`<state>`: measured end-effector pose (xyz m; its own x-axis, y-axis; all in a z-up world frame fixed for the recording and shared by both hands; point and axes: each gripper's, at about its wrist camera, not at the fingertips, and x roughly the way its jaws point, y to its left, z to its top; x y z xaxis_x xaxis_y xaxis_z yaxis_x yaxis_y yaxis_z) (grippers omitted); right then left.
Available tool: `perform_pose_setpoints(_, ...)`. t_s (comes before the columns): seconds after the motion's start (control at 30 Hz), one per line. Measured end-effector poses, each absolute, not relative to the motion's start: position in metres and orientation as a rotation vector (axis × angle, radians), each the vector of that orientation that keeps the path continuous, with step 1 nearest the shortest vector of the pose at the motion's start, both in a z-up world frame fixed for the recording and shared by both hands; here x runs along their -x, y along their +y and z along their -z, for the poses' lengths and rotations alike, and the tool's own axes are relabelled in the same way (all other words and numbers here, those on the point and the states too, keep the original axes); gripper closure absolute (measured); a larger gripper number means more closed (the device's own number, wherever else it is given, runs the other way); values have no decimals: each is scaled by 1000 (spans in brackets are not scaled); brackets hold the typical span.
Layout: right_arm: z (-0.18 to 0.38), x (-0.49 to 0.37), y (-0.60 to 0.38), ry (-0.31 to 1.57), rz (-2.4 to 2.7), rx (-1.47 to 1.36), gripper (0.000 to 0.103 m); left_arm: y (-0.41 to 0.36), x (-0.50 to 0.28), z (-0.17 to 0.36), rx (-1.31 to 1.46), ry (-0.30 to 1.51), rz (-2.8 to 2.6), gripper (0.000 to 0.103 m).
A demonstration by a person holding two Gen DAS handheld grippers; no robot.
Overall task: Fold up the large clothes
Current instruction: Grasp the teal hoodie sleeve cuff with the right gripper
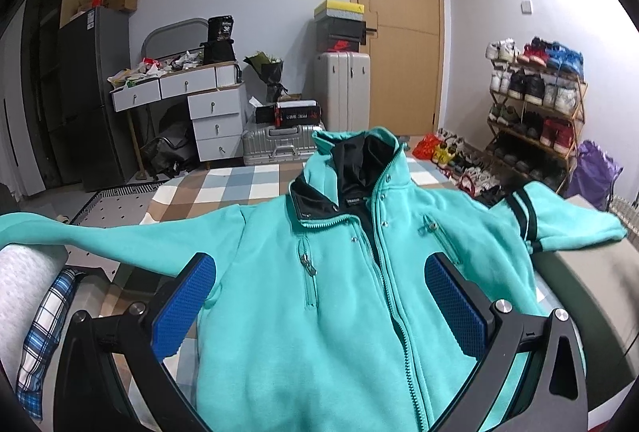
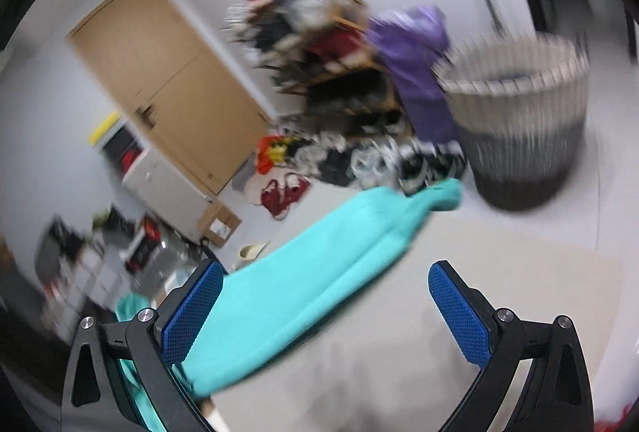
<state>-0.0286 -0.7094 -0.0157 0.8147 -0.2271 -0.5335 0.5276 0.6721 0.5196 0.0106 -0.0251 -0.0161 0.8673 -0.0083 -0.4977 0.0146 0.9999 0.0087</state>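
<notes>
A turquoise zip-up jacket (image 1: 339,272) with a black-lined collar lies face up on a checked bed cover (image 1: 223,188), both sleeves spread out to the sides. My left gripper (image 1: 319,268) hovers open over the jacket's chest, its blue pads (image 1: 183,308) wide apart with nothing between them. In the blurred right wrist view, one turquoise sleeve (image 2: 319,272) stretches across a pale grey surface (image 2: 499,272). My right gripper (image 2: 325,276) is open above that sleeve, near its left pad (image 2: 191,312).
A ribbed laundry basket (image 2: 519,120) and a purple bag (image 2: 415,52) stand beyond the sleeve. A shoe rack (image 1: 535,104), suitcases (image 1: 343,88), a drawer desk (image 1: 199,104) and a wooden door (image 1: 399,32) line the far wall. A plaid cloth (image 1: 44,332) lies at the left.
</notes>
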Motion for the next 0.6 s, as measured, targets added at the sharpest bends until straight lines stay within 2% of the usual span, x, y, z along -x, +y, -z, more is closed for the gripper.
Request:
perform_pose_setpoints(0.27, 68, -8, -806, 624, 432, -997, 0, -45, -21, 32, -96, 561, -9, 1)
perform_pose_setpoints(0.4, 75, -19, -824, 596, 416, -1015, 2, -53, -23, 40, -135, 579, -13, 1)
perform_pose_setpoints(0.53, 80, -33, -833, 609, 425, -1064, 9, -59, -24, 45, -175, 598, -12, 1)
perform_pose_setpoints(0.57, 80, -38, -834, 619, 416, -1066, 12, -60, -24, 45, -184, 600, -12, 1)
perform_pose_setpoints(0.6, 82, -43, -837, 632, 410, -1067, 21, -62, -23, 46, -192, 601, -11, 1)
